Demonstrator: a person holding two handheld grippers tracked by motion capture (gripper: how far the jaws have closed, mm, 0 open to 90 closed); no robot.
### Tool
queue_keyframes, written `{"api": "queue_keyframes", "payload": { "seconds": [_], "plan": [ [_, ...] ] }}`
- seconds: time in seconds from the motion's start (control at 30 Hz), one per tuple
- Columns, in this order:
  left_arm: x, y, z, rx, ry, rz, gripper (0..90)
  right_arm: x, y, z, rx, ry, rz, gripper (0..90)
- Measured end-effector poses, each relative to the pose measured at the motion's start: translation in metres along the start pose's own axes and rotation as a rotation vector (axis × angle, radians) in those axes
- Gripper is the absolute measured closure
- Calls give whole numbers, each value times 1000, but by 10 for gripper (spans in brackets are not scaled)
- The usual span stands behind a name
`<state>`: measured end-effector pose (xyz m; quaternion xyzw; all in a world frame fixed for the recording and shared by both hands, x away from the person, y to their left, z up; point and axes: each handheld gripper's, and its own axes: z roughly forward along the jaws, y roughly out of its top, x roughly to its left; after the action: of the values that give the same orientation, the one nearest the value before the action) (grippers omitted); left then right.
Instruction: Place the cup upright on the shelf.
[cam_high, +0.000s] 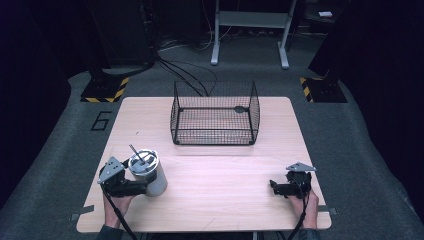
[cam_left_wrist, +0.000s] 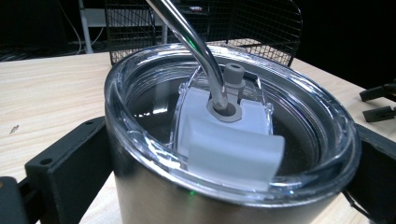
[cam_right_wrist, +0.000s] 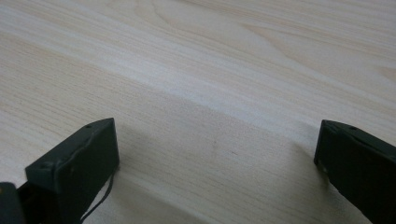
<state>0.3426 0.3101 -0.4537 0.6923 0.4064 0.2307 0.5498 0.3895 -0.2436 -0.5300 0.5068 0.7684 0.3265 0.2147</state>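
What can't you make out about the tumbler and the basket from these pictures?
- Tumbler contents: left gripper view, hidden by the steel wall and the reflective lid.
- Straw top: left gripper view, cut off by the upper edge.
- Tumbler base: high view, hidden behind the left gripper.
- Dark thing in the basket: high view, too small to identify.
- Whether the jaws press the tumbler: not clear.

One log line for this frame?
left gripper: shut on steel tumbler with straw | right gripper: open, on table | black wire basket: empty
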Motion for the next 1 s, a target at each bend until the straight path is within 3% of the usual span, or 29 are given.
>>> {"api": "queue_keyframes", "payload": {
  "seconds": [0.5,1.0],
  "plan": [
    [-5,-1,11,-31,32,-3,0,0,0,0,-1,0,-3,0],
    [-7,2,14,5,54,38,24,0,0,0,0,0,2,0]
  ]
}}
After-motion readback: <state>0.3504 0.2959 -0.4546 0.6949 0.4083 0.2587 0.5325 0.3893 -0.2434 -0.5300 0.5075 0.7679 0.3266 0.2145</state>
